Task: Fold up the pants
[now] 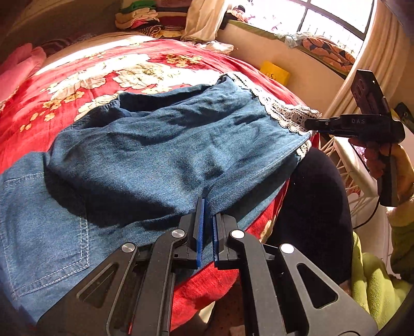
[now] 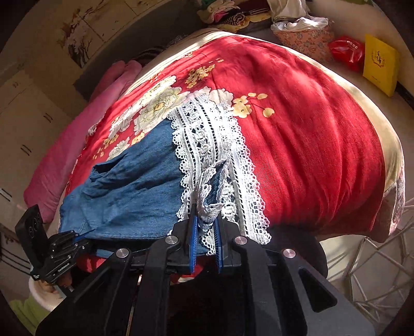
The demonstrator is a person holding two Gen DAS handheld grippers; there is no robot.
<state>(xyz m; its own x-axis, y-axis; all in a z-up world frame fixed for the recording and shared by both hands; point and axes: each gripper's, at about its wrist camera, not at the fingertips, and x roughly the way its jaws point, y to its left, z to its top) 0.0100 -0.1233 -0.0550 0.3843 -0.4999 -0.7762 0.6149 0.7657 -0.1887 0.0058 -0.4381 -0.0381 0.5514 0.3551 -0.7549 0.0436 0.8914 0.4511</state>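
Blue denim pants [image 1: 155, 155] with a white lace hem [image 2: 207, 144] lie across a red flowered blanket [image 2: 297, 129], folded over on themselves. The back pocket [image 1: 46, 227] shows at lower left. My left gripper [image 1: 208, 206] is shut on a fold at the near edge of the denim. It also shows at lower left in the right wrist view, left gripper [image 2: 86, 232] tip against the denim [image 2: 134, 186]. My right gripper [image 2: 207, 217] is shut on a bunched bit of lace hem. In the left wrist view that right gripper [image 1: 309, 123] pinches the lace [image 1: 284, 113] at the bed's near right edge.
A person's dark-clad leg [image 1: 315, 206] is against the bed edge between the grippers. A yellow box [image 2: 379, 69] and a red bag [image 2: 346, 51] sit at the far side. A pink roll [image 2: 77, 144] lies left, folded clothes [image 1: 145, 18] at the back, and a white wire frame [image 2: 375, 271] to the right.
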